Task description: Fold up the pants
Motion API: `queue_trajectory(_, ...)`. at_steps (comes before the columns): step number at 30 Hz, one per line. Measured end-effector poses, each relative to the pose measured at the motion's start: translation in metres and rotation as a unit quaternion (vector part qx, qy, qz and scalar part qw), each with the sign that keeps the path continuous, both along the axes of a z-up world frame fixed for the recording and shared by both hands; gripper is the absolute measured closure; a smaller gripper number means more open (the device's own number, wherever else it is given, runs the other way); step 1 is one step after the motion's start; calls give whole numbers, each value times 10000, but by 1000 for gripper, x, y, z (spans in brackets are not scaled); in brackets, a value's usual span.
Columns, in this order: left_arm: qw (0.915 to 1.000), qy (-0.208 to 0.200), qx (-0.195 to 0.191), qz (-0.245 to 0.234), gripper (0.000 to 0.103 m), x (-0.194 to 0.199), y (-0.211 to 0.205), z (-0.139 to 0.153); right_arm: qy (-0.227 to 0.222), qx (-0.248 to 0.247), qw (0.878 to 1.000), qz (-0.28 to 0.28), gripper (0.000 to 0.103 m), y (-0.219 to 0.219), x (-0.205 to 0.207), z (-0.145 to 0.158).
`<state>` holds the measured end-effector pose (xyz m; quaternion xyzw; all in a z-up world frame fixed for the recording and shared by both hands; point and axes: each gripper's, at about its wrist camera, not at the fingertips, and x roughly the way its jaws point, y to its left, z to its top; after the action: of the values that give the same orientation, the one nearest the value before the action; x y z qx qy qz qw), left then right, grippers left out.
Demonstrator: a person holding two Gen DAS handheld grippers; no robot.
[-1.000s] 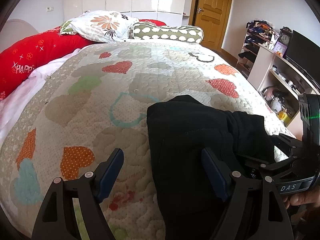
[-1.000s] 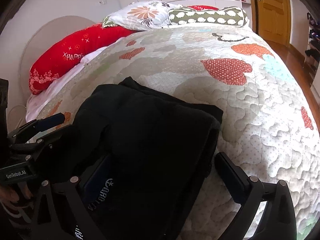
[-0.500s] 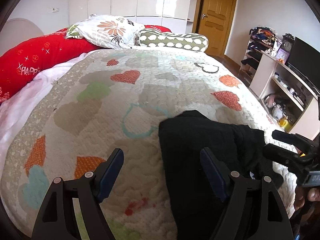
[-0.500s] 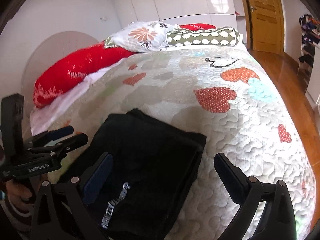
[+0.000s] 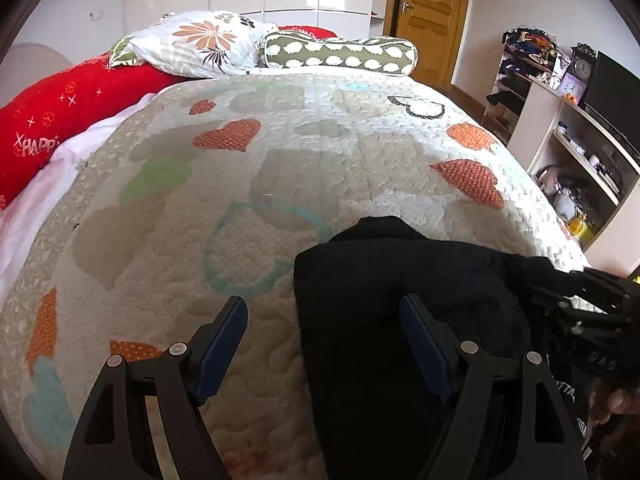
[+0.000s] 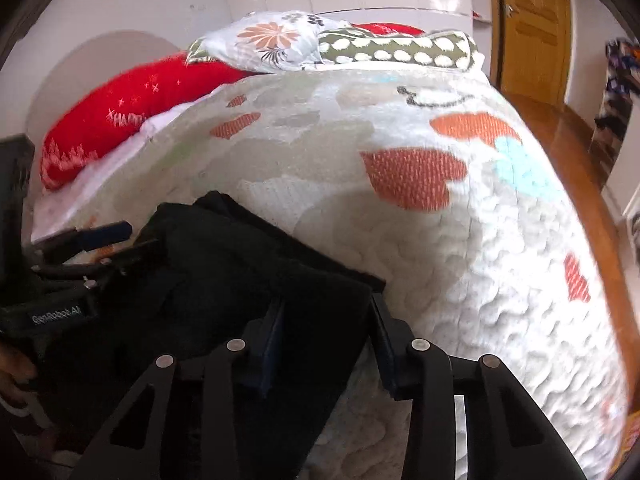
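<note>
Black pants lie folded in a thick stack at the near edge of the quilted bed; they also show in the right wrist view. My left gripper is open, its fingers straddling the stack's left edge, with nothing held. My right gripper has narrowed around the stack's right corner; its fingers sit on either side of the black cloth. The right gripper shows at the right edge of the left wrist view, and the left gripper shows at the left of the right wrist view.
The heart-patterned quilt covers the bed. Pillows lie at the head: a red one, a floral one and a green spotted bolster. Shelves stand to the right, a wooden door behind.
My right gripper has gone from wide open to narrowed around the right corner of the pants stack. Both grippers have moved back in toward the pants. The left gripper stays open.
</note>
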<state>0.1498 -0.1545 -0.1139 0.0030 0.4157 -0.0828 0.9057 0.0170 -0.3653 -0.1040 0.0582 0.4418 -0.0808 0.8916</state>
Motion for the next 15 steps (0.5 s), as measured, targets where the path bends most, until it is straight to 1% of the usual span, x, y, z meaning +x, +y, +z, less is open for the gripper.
queue_trajectory(1, 10000, 12, -44, -20, 25, -1, 3, 1, -70, 219, 9997, -76, 58, -4, -4, 3)
queue_trajectory(2, 9999, 55, -107, -29, 25, -2, 6, 2, -104, 366, 9992, -145, 51, -7, -9, 6)
queue_trajectory(3, 9998, 89, -188, -21, 25, -4, 11, 4, -105, 442, 9988, -184, 47, -9, -12, 9)
queue_trajectory(5, 9995, 70, -304, 3, 25, -10, 18, 10, -109, 696, 9973, -192, 44, -11, -23, 15)
queue_trajectory(6, 9993, 60, -363, 2, 24, -12, 21, 12, -116, 793, 9967, -156, 40, -10, -26, 17)
queue_trajectory(7, 9988, 80, -487, -24, 24, -16, 24, 13, -110, 901, 9958, -125, 31, -10, -30, 17)
queue_trajectory(8, 9979, 151, -631, -64, 24, -19, 28, 14, -93, 987, 9950, -106, 26, -10, -33, 17)
queue_trajectory(11, 9958, 247, -869, -145, 24, -26, 35, 15, -33, 1271, 9919, 28, 26, -8, -43, 13)
queue_trajectory(15, 9952, 266, -918, -209, 24, -29, 40, 16, -22, 1458, 9892, 133, 26, -5, -49, 3)
